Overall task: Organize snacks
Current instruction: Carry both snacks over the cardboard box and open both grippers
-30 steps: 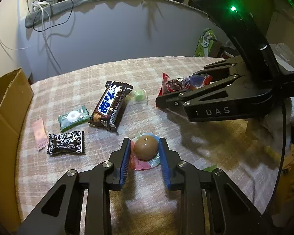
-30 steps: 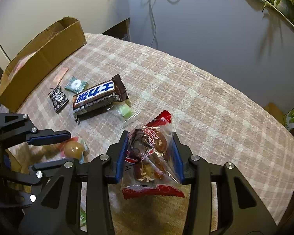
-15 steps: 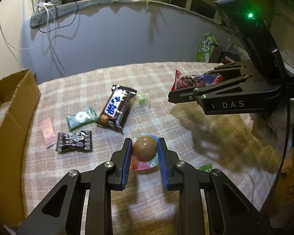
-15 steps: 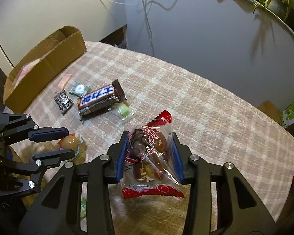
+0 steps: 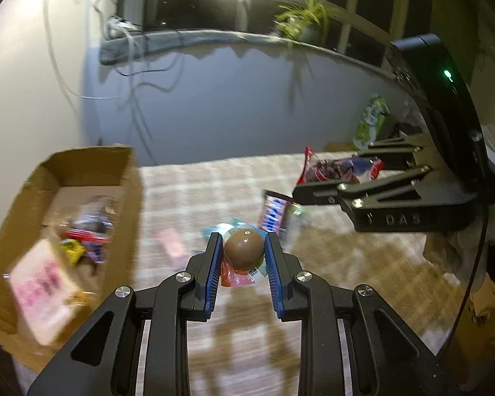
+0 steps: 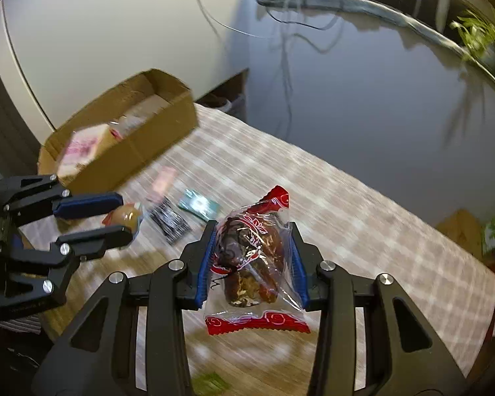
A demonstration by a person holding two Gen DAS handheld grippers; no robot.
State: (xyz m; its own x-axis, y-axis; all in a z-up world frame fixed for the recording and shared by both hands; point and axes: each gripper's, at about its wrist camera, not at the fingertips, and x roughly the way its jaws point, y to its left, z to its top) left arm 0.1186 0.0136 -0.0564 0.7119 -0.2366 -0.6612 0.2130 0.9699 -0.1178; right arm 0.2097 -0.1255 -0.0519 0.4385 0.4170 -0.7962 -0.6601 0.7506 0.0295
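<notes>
We see two grippers, each clenched on one snack; the left gripper (image 5: 242, 252) grasps a round brown chocolate ball (image 5: 243, 247) in a colourful wrapper between its blue pads, and the right gripper (image 6: 252, 260) grasps a clear packet with red ends (image 6: 250, 260) holding dark brown pieces; both snacks are lifted above the checked tablecloth (image 6: 346, 231). To the left stands one open cardboard box (image 5: 128, 178) at the table's edge, with several wrapped snacks inside, among them a pale pink-printed packet (image 5: 39, 290); the blur keeps us from counting them. On the cloth between the grippers and the box lie loose sweets: one pink sachet (image 6: 163, 180), one black sachet (image 6: 171, 222), one green sachet (image 6: 199, 206), and one chocolate bar with blue lettering (image 5: 274, 214) just beyond the left gripper's tips; a green scrap (image 6: 211, 382) lies near the bottom edge of the right view. Behind the table we see a grey wall, dangling cables (image 6: 280, 16) and one potted plant (image 5: 300, 16) on the ledge.
</notes>
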